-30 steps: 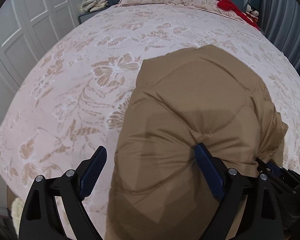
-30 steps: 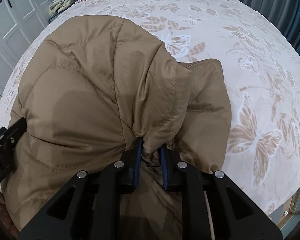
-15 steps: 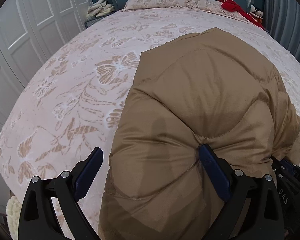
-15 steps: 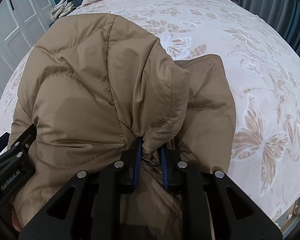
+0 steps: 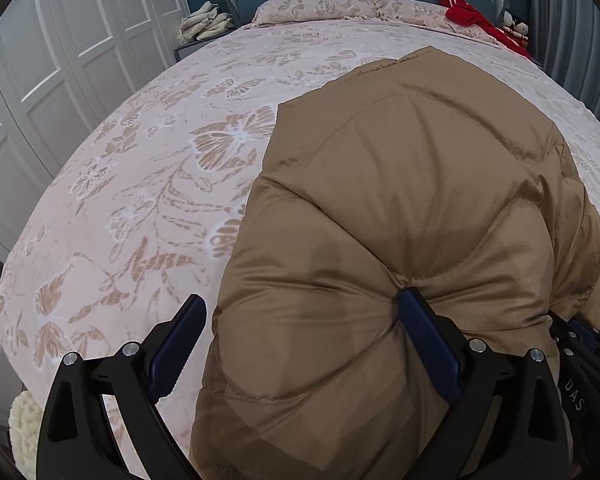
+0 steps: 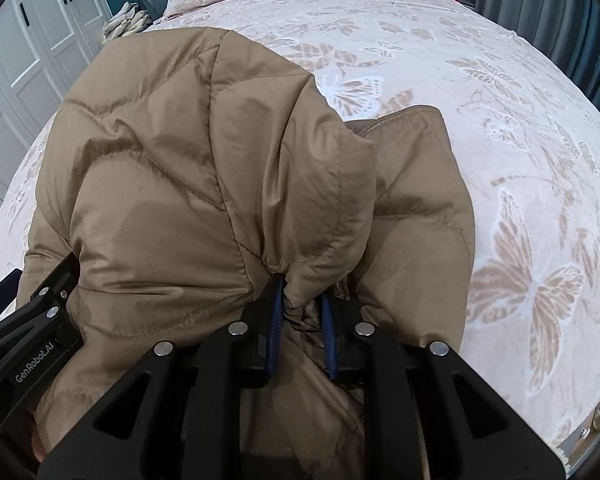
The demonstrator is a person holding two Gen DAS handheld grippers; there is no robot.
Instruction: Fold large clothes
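A tan quilted puffer jacket (image 5: 400, 216) lies bunched on the bed at its near edge; it also fills the right wrist view (image 6: 204, 184). My left gripper (image 5: 300, 320) is wide open, its fingers astride the jacket's left part, the right finger (image 5: 424, 336) pressed into the padding. My right gripper (image 6: 300, 312) is shut on a gathered fold of the jacket and holds it up. The left gripper's body shows at the left edge of the right wrist view (image 6: 28, 344).
The bed (image 5: 140, 184) has a pink butterfly-print cover. Pillows (image 5: 320, 6) and a red garment (image 5: 472, 16) lie at the headboard. White wardrobe doors (image 5: 60, 60) stand to the left, grey-blue curtains (image 6: 540, 4) to the right. A nightstand with folded cloth (image 5: 204, 26) stands at the back left.
Both grippers have moved forward over the bed and the jacket has risen and bulked up between them. The grips are unchanged.
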